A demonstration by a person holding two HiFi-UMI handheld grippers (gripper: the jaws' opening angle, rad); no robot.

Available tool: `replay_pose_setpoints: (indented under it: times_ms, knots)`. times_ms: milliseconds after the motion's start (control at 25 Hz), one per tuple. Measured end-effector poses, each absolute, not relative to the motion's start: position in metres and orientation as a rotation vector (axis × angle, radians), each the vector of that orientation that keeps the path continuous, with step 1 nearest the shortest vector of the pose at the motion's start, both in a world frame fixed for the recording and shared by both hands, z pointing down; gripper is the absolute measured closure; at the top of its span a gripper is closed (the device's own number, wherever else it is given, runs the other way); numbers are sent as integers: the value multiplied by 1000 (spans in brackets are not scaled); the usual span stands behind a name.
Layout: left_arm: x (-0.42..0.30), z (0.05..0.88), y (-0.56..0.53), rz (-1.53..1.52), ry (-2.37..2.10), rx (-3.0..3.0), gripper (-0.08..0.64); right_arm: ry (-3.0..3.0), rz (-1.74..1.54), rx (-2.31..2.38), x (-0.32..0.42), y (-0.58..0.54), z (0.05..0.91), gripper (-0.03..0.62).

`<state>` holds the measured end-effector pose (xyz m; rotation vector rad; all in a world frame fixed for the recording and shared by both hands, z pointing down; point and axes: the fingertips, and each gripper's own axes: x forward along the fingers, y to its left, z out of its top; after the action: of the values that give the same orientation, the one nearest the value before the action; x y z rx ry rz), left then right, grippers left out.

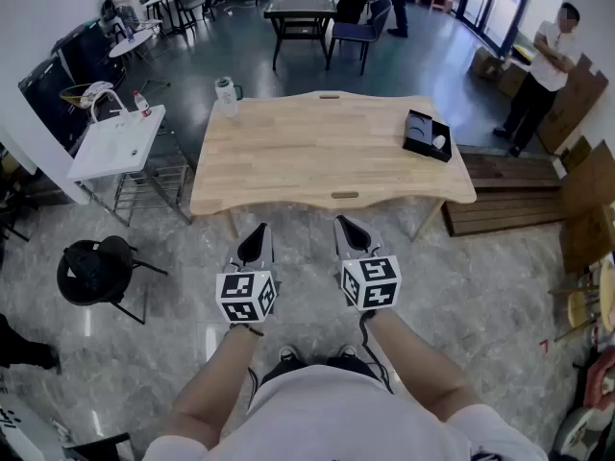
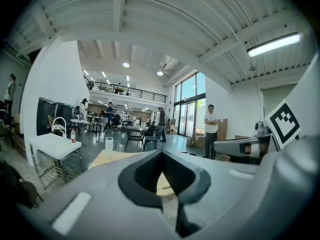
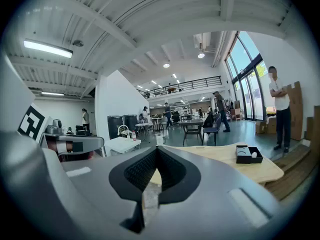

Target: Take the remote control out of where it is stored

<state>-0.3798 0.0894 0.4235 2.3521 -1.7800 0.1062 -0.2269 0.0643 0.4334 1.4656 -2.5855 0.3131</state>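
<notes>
A black open box (image 1: 427, 134) lies near the right end of the wooden table (image 1: 317, 157), with a small white item (image 1: 439, 142) in one compartment. The right gripper view shows this box (image 3: 248, 154) at far right. I cannot make out a remote control in it from here. Both grippers hang in the air short of the table's near edge, well away from the box. My left gripper (image 1: 258, 238) is shut and holds nothing, its tips meeting in the left gripper view (image 2: 161, 156). Beside it, the right gripper (image 1: 348, 227) is also shut and holds nothing (image 3: 157, 151).
A clear cup (image 1: 225, 96) stands at the table's far left corner. A white side table (image 1: 115, 142) and a black stool (image 1: 96, 269) are to the left. A wooden pallet (image 1: 509, 195) lies right of the table, and a person (image 1: 543, 65) stands beyond it.
</notes>
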Motion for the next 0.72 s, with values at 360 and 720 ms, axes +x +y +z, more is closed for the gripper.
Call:
replay_pose_setpoints:
  times_ms: [360,720]
  knots:
    - [-384,422,86,106,-1774,2352,560,-2609,332,1457,-232,61,429,567]
    - [-390,421,84,96,-1761,2364,560,-2594,353,1497,-236,61,431,566]
